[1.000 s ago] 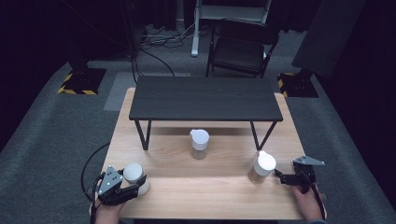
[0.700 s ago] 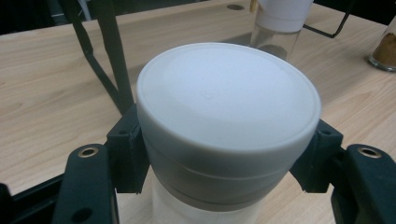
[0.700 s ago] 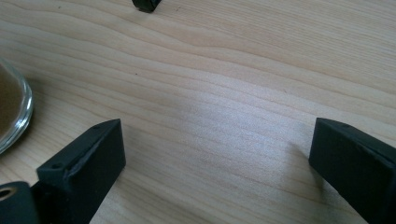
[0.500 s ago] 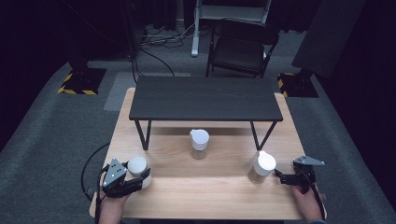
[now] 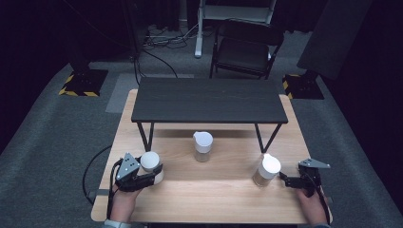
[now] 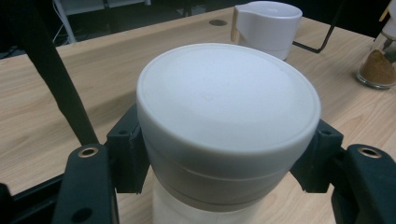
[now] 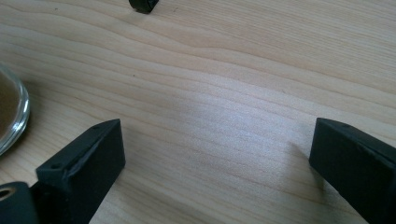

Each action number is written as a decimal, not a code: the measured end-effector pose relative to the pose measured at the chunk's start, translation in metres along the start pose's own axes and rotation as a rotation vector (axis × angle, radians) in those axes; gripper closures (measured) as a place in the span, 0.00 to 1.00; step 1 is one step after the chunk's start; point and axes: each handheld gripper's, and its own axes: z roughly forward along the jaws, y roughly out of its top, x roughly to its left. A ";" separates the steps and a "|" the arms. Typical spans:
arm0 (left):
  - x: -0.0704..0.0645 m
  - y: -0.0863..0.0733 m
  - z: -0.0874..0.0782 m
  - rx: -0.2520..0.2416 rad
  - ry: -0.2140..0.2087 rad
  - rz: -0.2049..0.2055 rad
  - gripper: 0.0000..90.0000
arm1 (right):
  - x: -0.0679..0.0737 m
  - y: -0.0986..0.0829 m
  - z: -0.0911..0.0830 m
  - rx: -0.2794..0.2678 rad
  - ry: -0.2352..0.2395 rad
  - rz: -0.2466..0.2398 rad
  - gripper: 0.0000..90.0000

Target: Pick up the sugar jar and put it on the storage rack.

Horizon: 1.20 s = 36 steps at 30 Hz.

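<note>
jar by right gripper (image 5: 291, 180): brown powder (image 6: 377, 67)
left gripper (image 5: 151, 175): clamps white-lidded jar (image 6: 227, 123)
right gripper: jaws apart, holding nothing

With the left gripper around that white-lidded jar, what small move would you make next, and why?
Probably lift it straight up a little. The left gripper's fingers press both sides of the white-lidded jar just beneath its lid, while the right gripper sits open over bare table.

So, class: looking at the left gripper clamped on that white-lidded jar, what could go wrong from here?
1. The left gripper holds the jar just under its white lid, so the lid might come loose or the jar slip if lifted.
2. The middle jar stands nearby; a swing could knock it.
3. The right gripper sits open beside the right jar and could nudge it.
</note>
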 end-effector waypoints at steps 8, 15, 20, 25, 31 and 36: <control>-0.004 0.003 0.009 -0.027 0.019 0.017 0.37 | 0.000 0.000 0.000 0.000 -0.002 0.003 0.04; -0.008 0.011 0.016 -0.048 0.011 0.024 0.37 | 0.001 0.000 0.000 0.000 -0.003 0.002 0.03; -0.010 0.016 0.020 -0.057 -0.004 0.020 0.37 | 0.001 0.000 0.000 0.000 -0.006 0.004 0.03; -0.011 0.020 0.023 -0.062 -0.019 0.024 0.37 | 0.002 0.000 0.000 0.000 -0.008 0.005 0.03; -0.011 0.024 0.024 -0.077 -0.035 0.026 0.37 | 0.002 0.000 0.000 0.000 -0.009 0.005 0.03; -0.010 0.030 0.023 -0.090 -0.044 0.032 0.37 | 0.002 0.000 0.000 0.000 -0.009 0.007 0.03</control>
